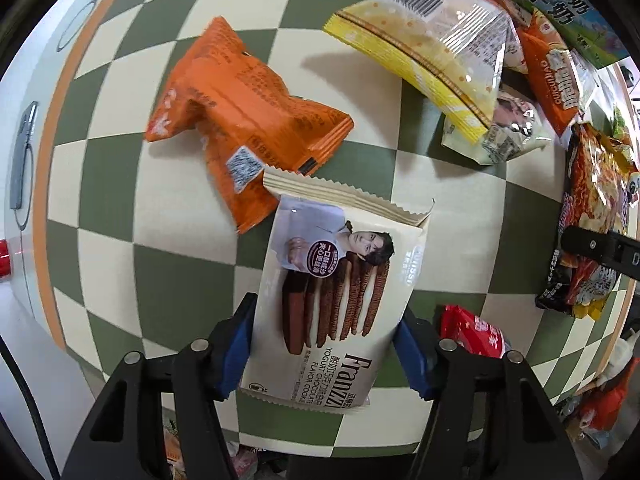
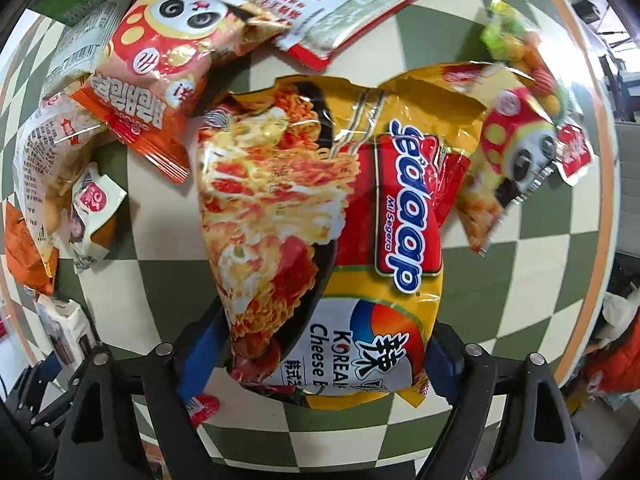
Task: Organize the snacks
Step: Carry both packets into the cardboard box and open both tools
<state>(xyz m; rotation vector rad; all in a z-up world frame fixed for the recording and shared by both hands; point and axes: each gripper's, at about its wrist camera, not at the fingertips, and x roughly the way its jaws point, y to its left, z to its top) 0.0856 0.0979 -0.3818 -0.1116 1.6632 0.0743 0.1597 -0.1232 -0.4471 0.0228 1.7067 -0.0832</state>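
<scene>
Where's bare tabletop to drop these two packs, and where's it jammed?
Free: the checkered cloth left of the orange pack, out to the table rim; also the strip between that pack and the yellow pack. Crowded: the pile around the panda bag and noodle pack, behind the cookie pack.

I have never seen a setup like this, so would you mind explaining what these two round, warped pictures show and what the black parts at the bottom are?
There is no robot here: a person carries a hand-held gripper in each hand, each with a wide-angle camera looking down along its two fingers. The black parts with blue pads are those fingers. The left gripper has its pads against the sides of a cream Franzzi cookie packet. The right gripper has a yellow Sedaap noodle packet between its fingers; whether those pads press on it is hard to tell. Both point down at a green-and-cream checkered table. Other snacks lie around, such as an orange packet and a panda-print bag.
</scene>
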